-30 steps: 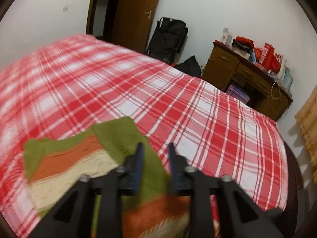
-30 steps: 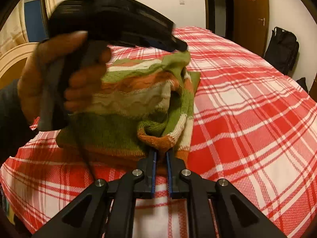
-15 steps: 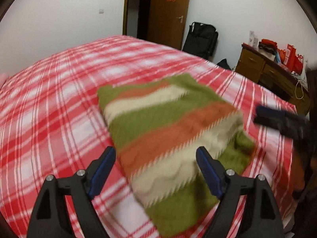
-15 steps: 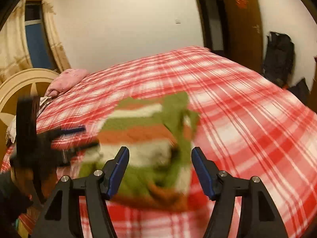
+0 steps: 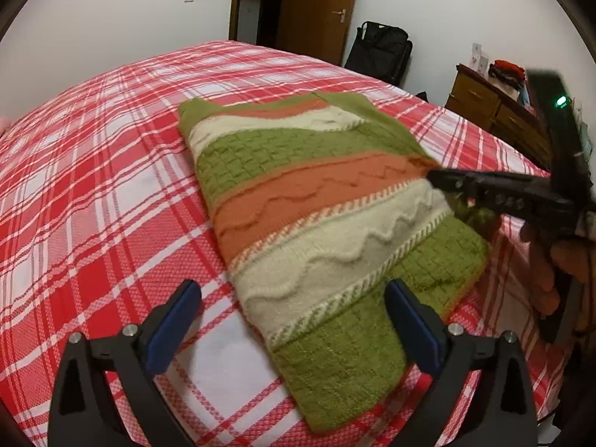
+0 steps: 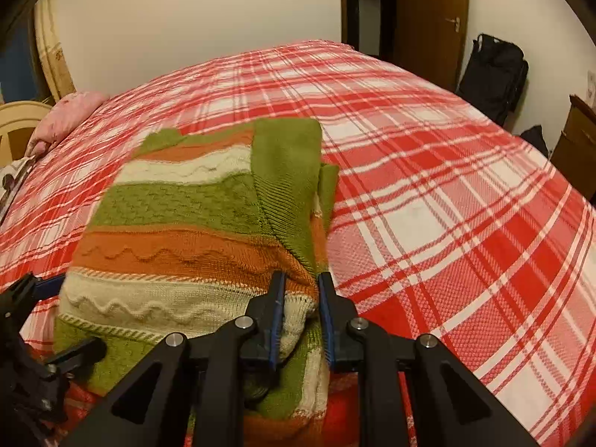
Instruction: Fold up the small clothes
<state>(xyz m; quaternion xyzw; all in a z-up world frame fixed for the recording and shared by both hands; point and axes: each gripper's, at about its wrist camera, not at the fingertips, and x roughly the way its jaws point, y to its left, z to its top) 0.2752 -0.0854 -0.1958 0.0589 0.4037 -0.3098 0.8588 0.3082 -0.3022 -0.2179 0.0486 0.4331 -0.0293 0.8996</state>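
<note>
A bed (image 5: 93,171) fills most of both views, covered edge to edge by a red-and-white plaid bedspread (image 6: 428,193) that lies flat, its weave showing close up. White walls stand behind it, with a brown wooden door (image 5: 316,7) past the far edge (a red ornament hangs near its top) and a black bag (image 5: 378,54) leaning on the wall beside it. A wooden dresser (image 5: 495,111) piled with small items stands off the bed's right side in the left wrist view; a pink pillow (image 6: 65,115) lies at the bed's left edge in the right wrist view. The folded knit sweater (image 5: 320,208), striped green, orange and cream, lies on the bedspread near the bed's near edge, one green sleeve folded over its top. The left gripper (image 5: 290,320) hovers over the sweater's near end, its blue-padded jaws opening wide, the pads clear of the knit. The right gripper (image 6: 301,298) is at the sweater's side edge, jaws closing narrowly with a fold of knit between them (whether the pads press it I cannot tell).
</note>
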